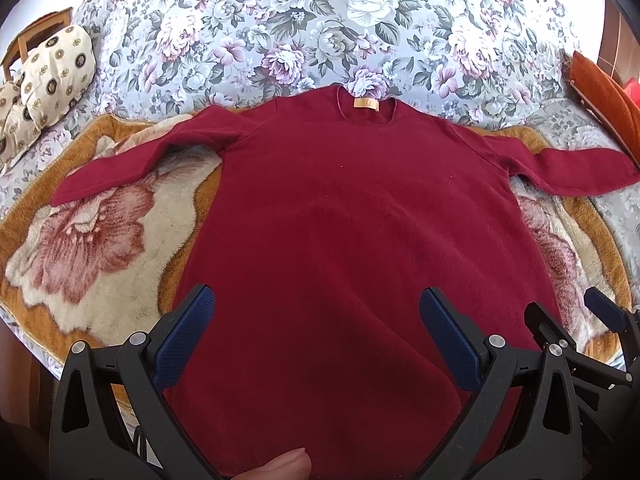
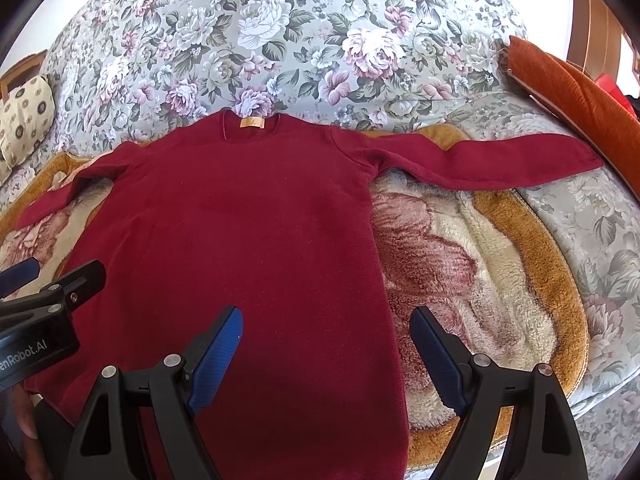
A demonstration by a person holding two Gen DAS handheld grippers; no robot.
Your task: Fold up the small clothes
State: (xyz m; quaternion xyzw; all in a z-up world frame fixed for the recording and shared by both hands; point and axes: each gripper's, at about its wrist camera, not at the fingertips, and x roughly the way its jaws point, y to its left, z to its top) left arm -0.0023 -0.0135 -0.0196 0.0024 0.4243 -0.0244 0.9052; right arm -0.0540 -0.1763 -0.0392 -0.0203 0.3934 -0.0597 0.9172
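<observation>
A dark red long-sleeved top (image 1: 352,220) lies flat, front down, both sleeves spread out, an orange label at the neck (image 1: 365,104). It also shows in the right wrist view (image 2: 240,232). My left gripper (image 1: 316,304) is open and empty above the lower left part of the top. My right gripper (image 2: 326,320) is open and empty above the top's lower right edge. The right gripper also shows at the right edge of the left wrist view (image 1: 568,312). The left gripper also shows at the left edge of the right wrist view (image 2: 52,276).
The top lies on a fluffy cream and brown flowered blanket (image 1: 100,248) spread over a floral sofa (image 1: 320,28). A patterned cushion (image 1: 52,76) sits at the left, an orange cushion (image 2: 580,92) at the right. A thumb (image 1: 284,466) shows at the bottom.
</observation>
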